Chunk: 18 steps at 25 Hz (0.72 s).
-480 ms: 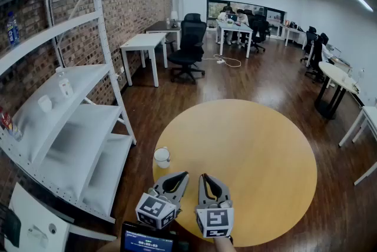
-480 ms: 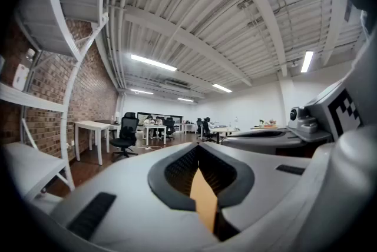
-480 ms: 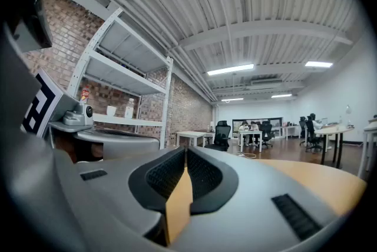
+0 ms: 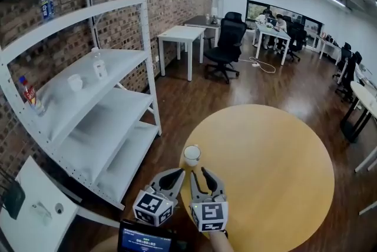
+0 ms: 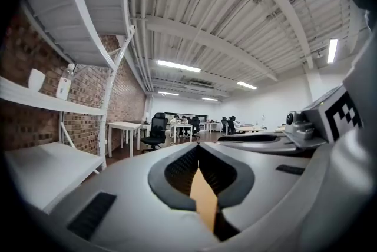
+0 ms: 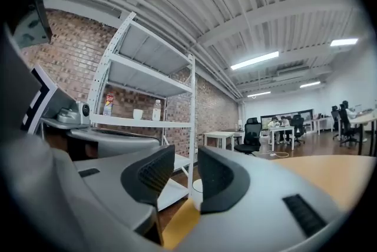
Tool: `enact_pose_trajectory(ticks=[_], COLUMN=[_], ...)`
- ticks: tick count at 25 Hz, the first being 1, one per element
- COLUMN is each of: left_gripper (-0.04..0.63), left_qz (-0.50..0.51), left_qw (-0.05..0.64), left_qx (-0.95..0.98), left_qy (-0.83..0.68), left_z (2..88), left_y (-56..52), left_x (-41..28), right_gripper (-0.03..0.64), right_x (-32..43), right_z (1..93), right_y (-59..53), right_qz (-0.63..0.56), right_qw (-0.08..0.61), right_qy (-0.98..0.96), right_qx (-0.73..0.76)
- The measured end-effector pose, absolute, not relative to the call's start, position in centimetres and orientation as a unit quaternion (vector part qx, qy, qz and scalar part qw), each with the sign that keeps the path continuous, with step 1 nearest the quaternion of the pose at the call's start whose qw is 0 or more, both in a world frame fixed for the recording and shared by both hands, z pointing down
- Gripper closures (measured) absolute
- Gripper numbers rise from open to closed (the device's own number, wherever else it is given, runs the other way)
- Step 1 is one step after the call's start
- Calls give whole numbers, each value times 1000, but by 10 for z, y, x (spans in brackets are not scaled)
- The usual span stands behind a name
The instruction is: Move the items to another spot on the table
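Observation:
A white paper cup (image 4: 192,155) stands near the left edge of the round yellow table (image 4: 265,174). Both grippers hover low at the table's near edge, just short of the cup. My left gripper (image 4: 177,174) is shut, its tips meeting (image 5: 198,149) with nothing between them. To its right, my right gripper (image 4: 202,173) is open with a narrow gap (image 6: 186,153) and holds nothing. In the right gripper view the cup (image 6: 195,189) shows low through that gap, a little way ahead of the jaws.
White metal shelving (image 4: 88,121) against the brick wall stands left of the table, holding a small white cup (image 4: 75,82) and bottles (image 4: 99,68). A white desk (image 4: 182,36) and black office chair (image 4: 227,45) stand further back. People sit at distant desks.
The head view has swung left, showing more of the shelving. Both grippers have shifted left along the table edge, so the cup now sits straight ahead, between them rather than to their left.

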<state>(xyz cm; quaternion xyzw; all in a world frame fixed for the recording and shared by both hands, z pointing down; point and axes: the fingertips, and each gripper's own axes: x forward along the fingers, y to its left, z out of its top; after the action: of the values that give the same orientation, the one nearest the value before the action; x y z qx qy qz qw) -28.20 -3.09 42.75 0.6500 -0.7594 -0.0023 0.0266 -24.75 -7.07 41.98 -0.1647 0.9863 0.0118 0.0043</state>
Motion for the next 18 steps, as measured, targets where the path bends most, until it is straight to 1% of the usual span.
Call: enact_pose_trajectory(ticks=[2, 3, 6, 8, 9, 10, 15, 18], left_gripper=[591, 591, 591, 591, 591, 591, 591, 591], left_qz=[-3, -3, -2, -6, -8, -9, -9, -9], left_qw=[26, 27, 34, 43, 50, 55, 75, 85], left_qx=[639, 634, 622, 615, 612, 609, 605, 609], left_qy=[-769, -773, -783, -787, -789, -791, -793, -789], left_z=[430, 432, 438, 444, 448, 453, 475, 485], left_y=[-22, -17, -4, 2, 3, 5, -3, -14], left_x=[-295, -301, -320, -331, -336, -340, -358, -362], right_gripper=[478, 454, 445, 400, 399, 374, 305, 295], right_x=[-261, -266, -283, -292, -296, -301, -325, -334], right_z=[429, 437, 461, 476, 482, 489, 518, 534], right_y=[-69, -69, -76, -82, -84, -86, -100, -112], right_qz=[5, 1, -27, -41, -44, -45, -55, -61], right_qw=[-1, -13, -37, -51, -57, -62, -81, -91], right_qy=[988, 988, 987, 985, 984, 984, 980, 976], right_qx=[-157, -154, -156, -160, -162, -163, -174, -186])
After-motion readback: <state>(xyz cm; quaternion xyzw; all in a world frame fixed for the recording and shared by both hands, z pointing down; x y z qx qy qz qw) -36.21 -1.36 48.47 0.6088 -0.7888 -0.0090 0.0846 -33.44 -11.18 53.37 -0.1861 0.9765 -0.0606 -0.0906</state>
